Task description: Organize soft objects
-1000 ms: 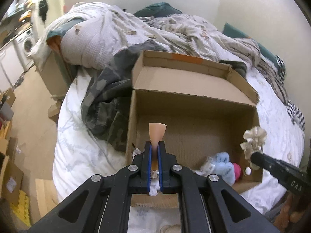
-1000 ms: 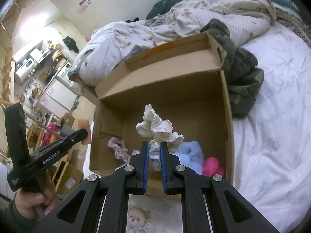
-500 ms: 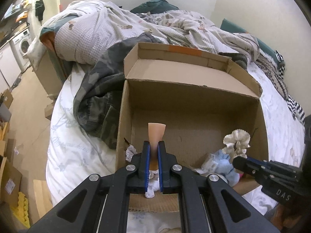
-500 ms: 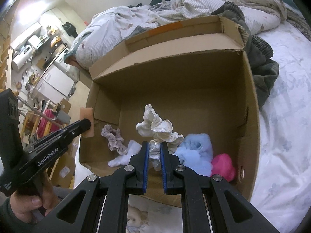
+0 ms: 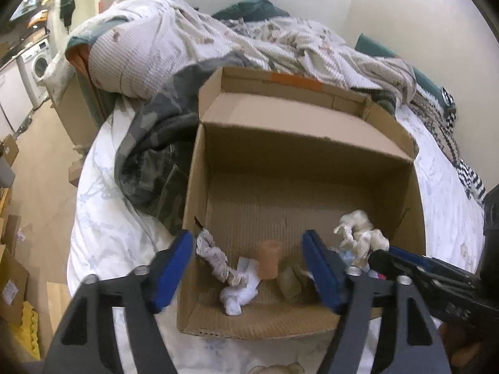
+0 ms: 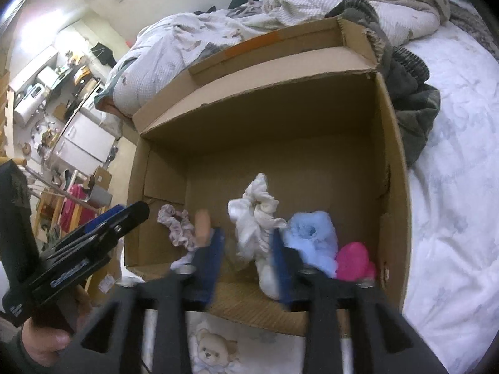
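Left tongs (image 5: 248, 263) gaping wide over cardboard box (image 5: 199, 187); peach sponge (image 5: 268, 263), blurred, possibly mid-air, sitting between pads. Right tongs (image 6: 248, 260) standing apart, cream scrunchie (image 6: 254, 218) lying loose between them. Blue plush (image 6: 312, 233) resting just right of right tongs.

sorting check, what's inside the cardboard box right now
Inside the cardboard box: a cream scrunchie, mauve scrunchie, peach piece, white sock, blue plush and pink plush. The gripper fingers hide the near floor.

A white-sheeted bed (image 5: 106, 227) carries a cardboard box (image 5: 312, 143) and rumpled blankets (image 5: 193, 40).
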The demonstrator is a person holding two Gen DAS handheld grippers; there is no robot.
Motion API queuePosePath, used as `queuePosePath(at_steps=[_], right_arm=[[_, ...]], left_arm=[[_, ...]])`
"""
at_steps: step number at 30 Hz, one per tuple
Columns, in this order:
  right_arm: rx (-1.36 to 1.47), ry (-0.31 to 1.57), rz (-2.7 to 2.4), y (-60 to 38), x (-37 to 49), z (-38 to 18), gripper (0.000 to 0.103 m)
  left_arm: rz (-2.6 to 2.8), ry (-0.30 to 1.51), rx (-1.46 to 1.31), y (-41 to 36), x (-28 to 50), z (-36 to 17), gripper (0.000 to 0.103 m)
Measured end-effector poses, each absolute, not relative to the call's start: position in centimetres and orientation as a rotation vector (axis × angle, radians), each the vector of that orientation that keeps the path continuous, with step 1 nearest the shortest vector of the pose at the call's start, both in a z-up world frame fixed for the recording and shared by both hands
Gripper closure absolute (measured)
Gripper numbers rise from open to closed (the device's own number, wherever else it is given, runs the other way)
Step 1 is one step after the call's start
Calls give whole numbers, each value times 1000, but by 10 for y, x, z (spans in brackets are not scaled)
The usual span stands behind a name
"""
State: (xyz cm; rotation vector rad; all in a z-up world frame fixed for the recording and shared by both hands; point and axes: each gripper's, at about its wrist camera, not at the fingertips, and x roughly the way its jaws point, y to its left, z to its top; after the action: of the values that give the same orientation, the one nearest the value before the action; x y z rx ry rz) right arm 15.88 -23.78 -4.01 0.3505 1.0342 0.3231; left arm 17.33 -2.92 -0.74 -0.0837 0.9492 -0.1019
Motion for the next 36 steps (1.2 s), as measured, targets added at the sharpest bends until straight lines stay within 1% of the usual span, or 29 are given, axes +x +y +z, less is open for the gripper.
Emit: queuePosePath(at_steps=[1, 6, 8, 9, 10, 13, 15, 17, 20, 22, 27, 36], right_arm=[[355, 1022, 317, -239, 158, -39, 28], [360, 975, 295, -245, 156, -30, 25], [349, 960, 279, -246, 156, -27, 17], [347, 949, 270, -247, 156, -25, 7], [347, 934, 261, -249, 155, -23, 1], [357, 885, 242, -253, 151, -16, 0], [360, 857, 231, -256, 147, -12, 0], [359, 832, 219, -258, 144, -9, 0], [363, 808, 193, -262, 141, -7, 0], [347, 799, 178, -265, 136, -5, 0], [352, 774, 169, -273, 121, 4, 0], [339, 718, 119, -286, 88, 16, 0]], left_arm=[[-99, 944, -80, -30, 173, -6, 31], [-31, 912, -40, -28, 171, -1, 31], [-4, 896, -29, -25, 168, 1, 31], [9, 891, -22, -23, 167, 3, 31], [27, 882, -14, -22, 166, 5, 31], [64, 851, -10, -17, 159, 12, 31], [58, 854, -20, -13, 158, 15, 28], [56, 862, -37, -10, 157, 17, 14], [62, 829, -71, -3, 149, 25, 5], [57, 812, -64, -2, 143, 28, 1], [95, 753, -37, 5, 123, 40, 1], [76, 763, -54, 12, 93, 45, 1]])
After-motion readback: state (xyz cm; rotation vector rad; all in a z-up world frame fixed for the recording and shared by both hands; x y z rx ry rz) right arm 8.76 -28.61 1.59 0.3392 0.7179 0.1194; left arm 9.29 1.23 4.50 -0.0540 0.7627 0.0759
